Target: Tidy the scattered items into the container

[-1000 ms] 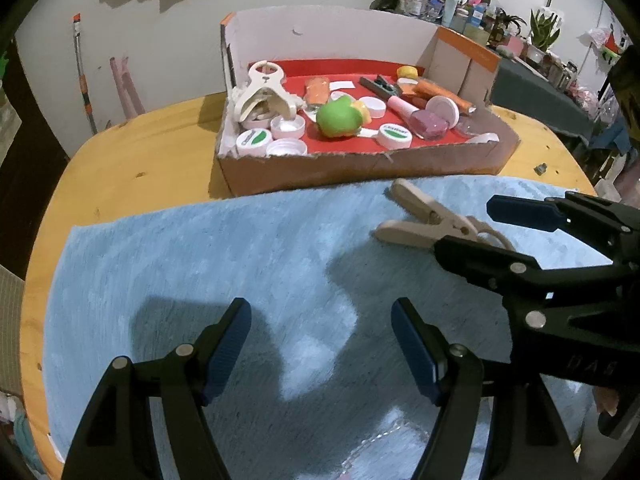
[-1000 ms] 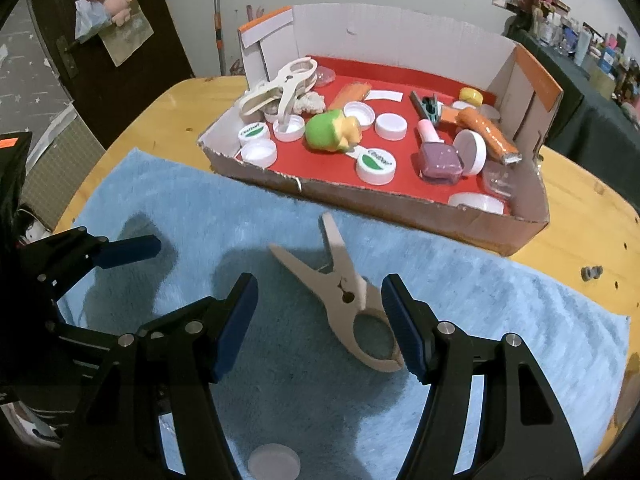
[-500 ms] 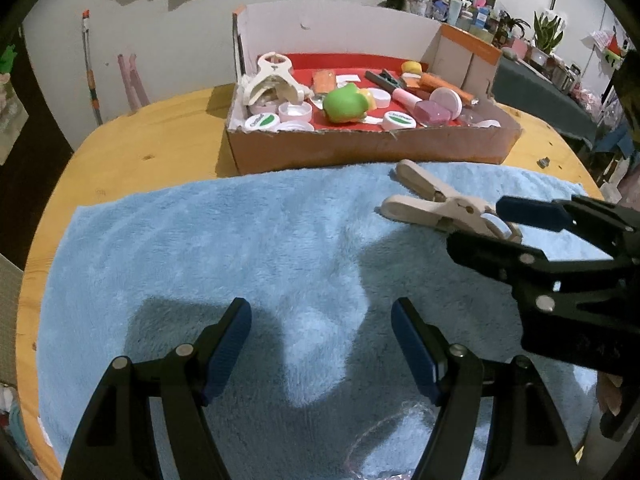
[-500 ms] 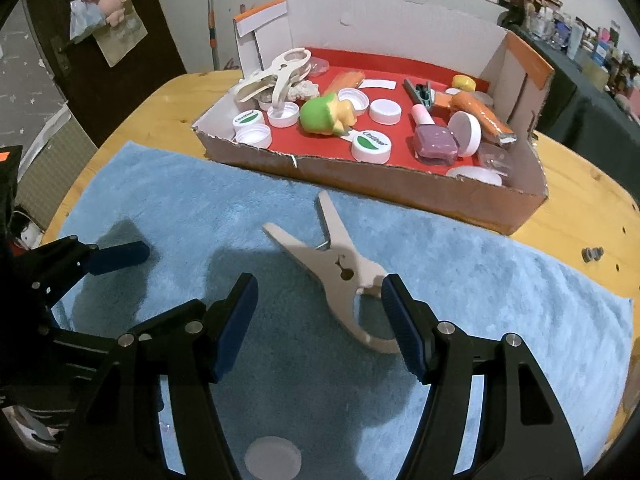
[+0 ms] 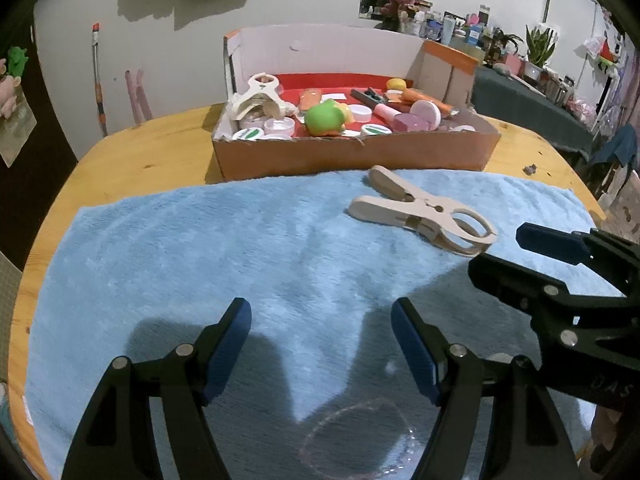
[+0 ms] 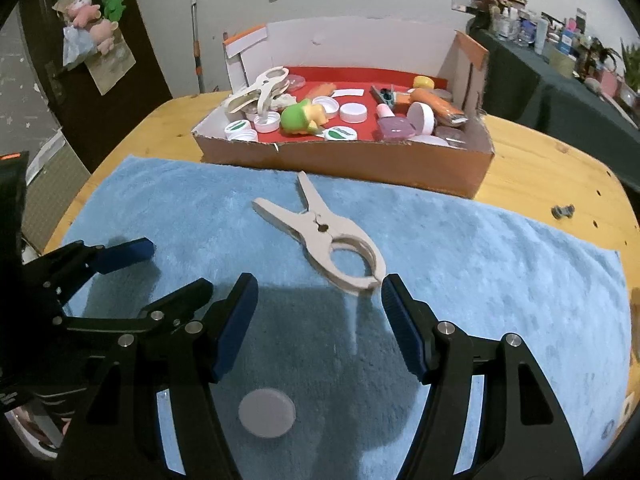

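Observation:
A large beige plastic clamp (image 6: 325, 236) lies flat on the blue towel (image 6: 480, 264), just in front of the cardboard box (image 6: 340, 158); it also shows in the left wrist view (image 5: 424, 210). My right gripper (image 6: 318, 312) is open and empty, just short of the clamp's ring handles. My left gripper (image 5: 320, 340) is open and empty over the towel, left of the right one. A clear round lid (image 5: 356, 440) lies under it; in the right wrist view a pale lid (image 6: 267, 412) shows. The box (image 5: 352, 156) holds caps, a green toy and another clamp.
The towel covers the near part of a round wooden table (image 5: 152, 156). A small dark screw (image 6: 562, 211) lies on the wood at the right. A cluttered side table (image 6: 560, 72) stands behind on the right, a wall and broom handle behind the box.
Both grippers have pulled back and lowered, so the box and clamp look farther away. Both stay open. The clamp has not moved on the towel.

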`<state>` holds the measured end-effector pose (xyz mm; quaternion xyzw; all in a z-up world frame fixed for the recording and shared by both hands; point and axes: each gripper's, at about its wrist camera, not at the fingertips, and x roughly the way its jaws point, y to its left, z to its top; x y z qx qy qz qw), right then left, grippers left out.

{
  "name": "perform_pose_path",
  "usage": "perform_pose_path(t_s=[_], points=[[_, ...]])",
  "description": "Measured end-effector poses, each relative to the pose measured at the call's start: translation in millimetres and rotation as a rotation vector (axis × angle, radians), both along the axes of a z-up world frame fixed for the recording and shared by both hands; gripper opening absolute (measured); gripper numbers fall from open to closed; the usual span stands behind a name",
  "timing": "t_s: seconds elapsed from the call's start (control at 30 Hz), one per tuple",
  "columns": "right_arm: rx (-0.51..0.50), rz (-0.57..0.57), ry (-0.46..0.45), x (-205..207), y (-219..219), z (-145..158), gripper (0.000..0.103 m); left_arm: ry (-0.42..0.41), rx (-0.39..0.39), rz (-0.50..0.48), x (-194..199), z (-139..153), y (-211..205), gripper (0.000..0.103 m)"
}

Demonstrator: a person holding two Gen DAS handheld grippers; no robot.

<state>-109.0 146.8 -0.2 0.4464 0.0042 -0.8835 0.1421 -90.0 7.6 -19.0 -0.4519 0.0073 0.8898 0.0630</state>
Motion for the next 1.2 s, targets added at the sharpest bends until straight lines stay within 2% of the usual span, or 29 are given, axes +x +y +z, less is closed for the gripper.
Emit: perform_pose_path(t_s=[0.2, 0.53, 0.77, 1.07, 1.2], points=[[-0.016, -0.035, 0.014, 12, 9, -4, 0.063, 0.027, -0.014, 0.005, 8, -1, 6, 0.076], [-0.058, -0.108, 0.053, 31, 23, -11, 0.063, 0.108, -0.026, 0.05, 26, 1, 4, 0.084], [-0.061, -0.119, 0.079, 44, 22, -15, 0.064, 0.139, -0.048, 0.066, 35, 3, 5, 0.092], [-0.046, -0.143, 0.094, 52, 23, -24, 0.067, 0.175, -0.094, 0.07, 44, 1, 10, 0.093], [-0.036, -0.154, 0.104, 54, 24, -26, 0.067, 0.183, -0.082, 0.07, 47, 2, 9, 0.094]])
